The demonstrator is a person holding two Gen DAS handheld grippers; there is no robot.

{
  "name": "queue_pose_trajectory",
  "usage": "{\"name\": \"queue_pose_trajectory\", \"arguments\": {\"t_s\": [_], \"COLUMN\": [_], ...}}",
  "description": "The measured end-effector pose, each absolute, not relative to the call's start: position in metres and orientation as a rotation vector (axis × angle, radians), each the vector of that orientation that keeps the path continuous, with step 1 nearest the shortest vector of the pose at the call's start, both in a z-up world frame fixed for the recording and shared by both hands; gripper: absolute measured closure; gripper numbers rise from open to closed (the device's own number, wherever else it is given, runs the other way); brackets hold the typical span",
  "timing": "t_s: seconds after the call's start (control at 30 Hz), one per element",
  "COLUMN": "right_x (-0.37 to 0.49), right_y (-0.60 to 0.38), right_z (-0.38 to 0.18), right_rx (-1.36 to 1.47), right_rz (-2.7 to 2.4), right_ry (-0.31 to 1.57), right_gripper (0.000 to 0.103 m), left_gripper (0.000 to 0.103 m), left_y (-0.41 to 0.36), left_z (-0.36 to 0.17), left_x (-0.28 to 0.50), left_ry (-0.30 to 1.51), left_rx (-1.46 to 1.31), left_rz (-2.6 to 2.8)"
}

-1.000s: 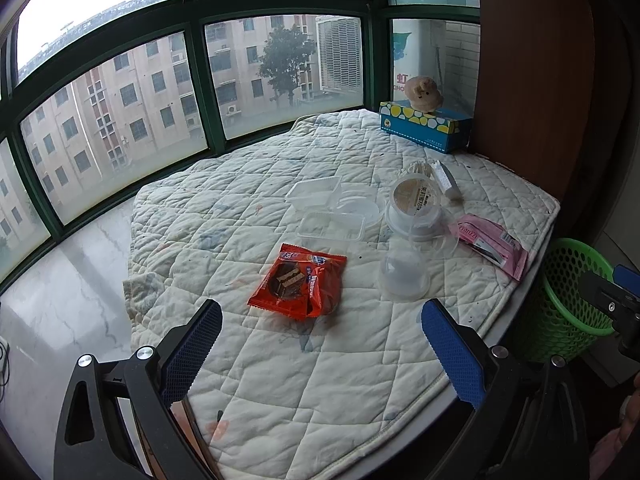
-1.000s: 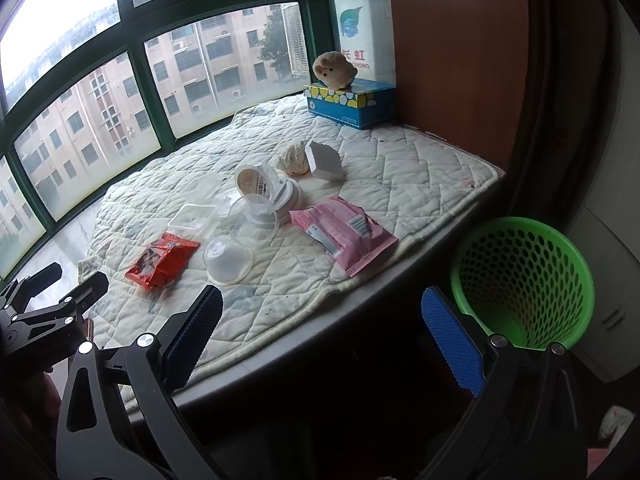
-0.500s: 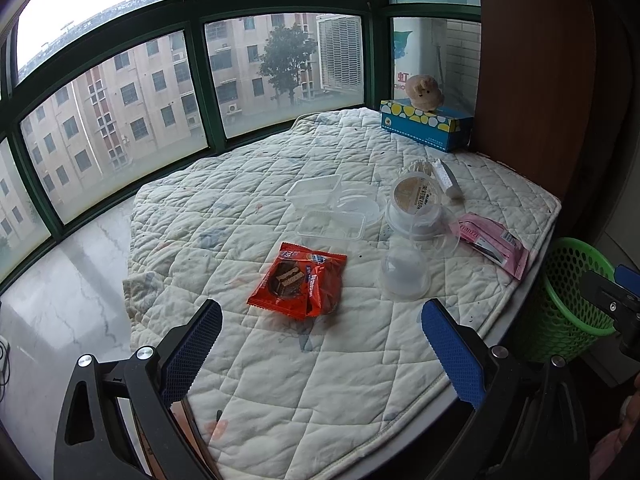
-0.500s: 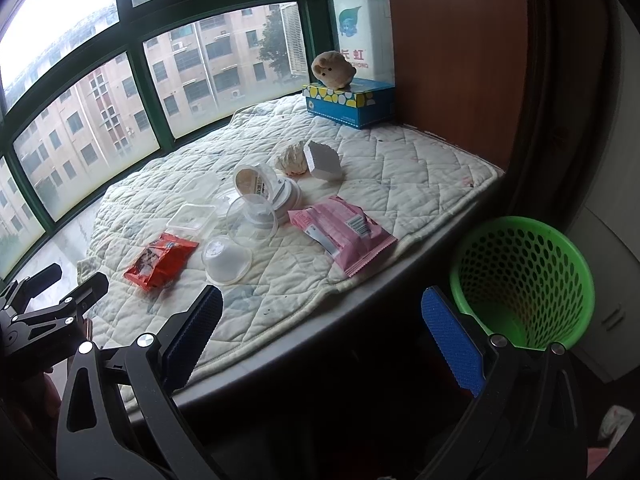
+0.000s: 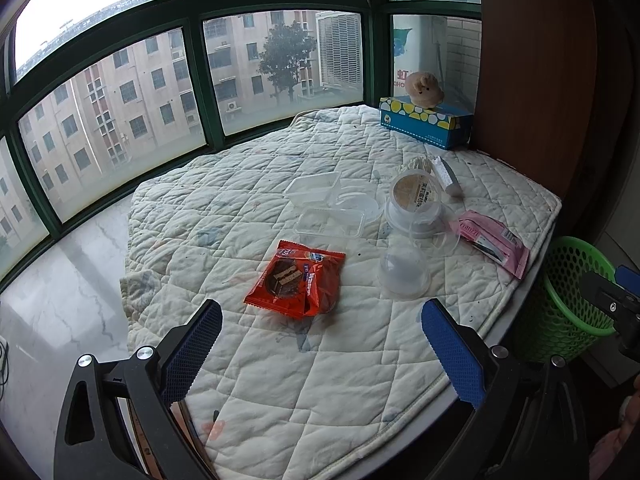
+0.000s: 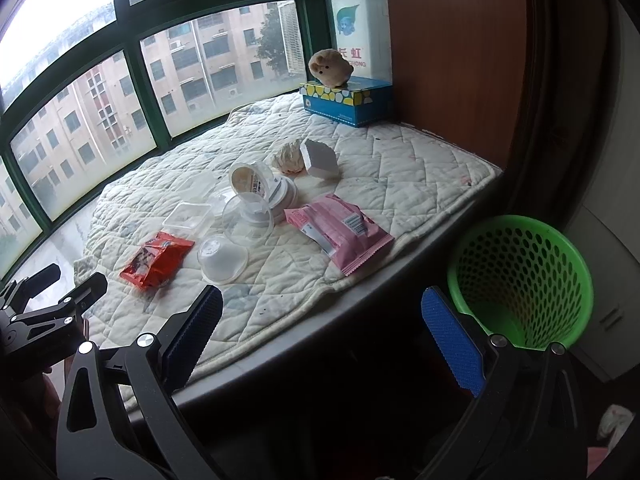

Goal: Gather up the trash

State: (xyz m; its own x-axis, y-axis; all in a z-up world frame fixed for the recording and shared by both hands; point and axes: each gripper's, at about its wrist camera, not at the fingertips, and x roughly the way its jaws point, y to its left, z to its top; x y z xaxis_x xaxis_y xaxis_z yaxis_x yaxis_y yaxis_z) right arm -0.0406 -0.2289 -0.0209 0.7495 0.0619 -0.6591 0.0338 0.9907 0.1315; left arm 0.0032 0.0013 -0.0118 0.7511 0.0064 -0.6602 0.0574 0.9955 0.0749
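Note:
Trash lies on a quilted white mat (image 5: 320, 380). A red snack wrapper (image 5: 296, 278) (image 6: 157, 258) lies just ahead of my left gripper (image 5: 322, 336), which is open and empty. Beyond it are a clear dome cup (image 5: 403, 274), clear plastic trays (image 5: 330, 222), a white tub with its lid (image 5: 416, 200), a pink wrapper (image 5: 492, 242) (image 6: 340, 232), crumpled paper (image 6: 289, 156) and a white box (image 6: 320, 158). My right gripper (image 6: 320, 334) is open and empty, off the mat's front edge. A green mesh bin (image 6: 520, 284) (image 5: 572, 300) stands on the floor at the right.
A blue tissue box (image 6: 346, 100) with a plush toy (image 6: 330, 68) sits at the back by a brown wooden panel (image 6: 456, 48). Green-framed windows (image 5: 192, 80) curve behind the mat. A marble sill (image 5: 52, 292) lies left of the mat.

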Motion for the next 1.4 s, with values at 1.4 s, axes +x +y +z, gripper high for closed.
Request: {"name": "queue_pose_trajectory", "arguments": {"t_s": [1.4], "right_x": [-0.002], "right_y": [-0.241], "right_z": [-0.030], "right_rx": [0.145], "right_rz": [0.019], "right_ry": [0.789], "right_gripper": [0.004], "left_gripper": [0.006], "left_y": [-0.019], "left_z": [-0.011], "left_x": [0.046], "left_ry": [0.792], "left_rx": [0.110], "left_rz": [-0.048]}}
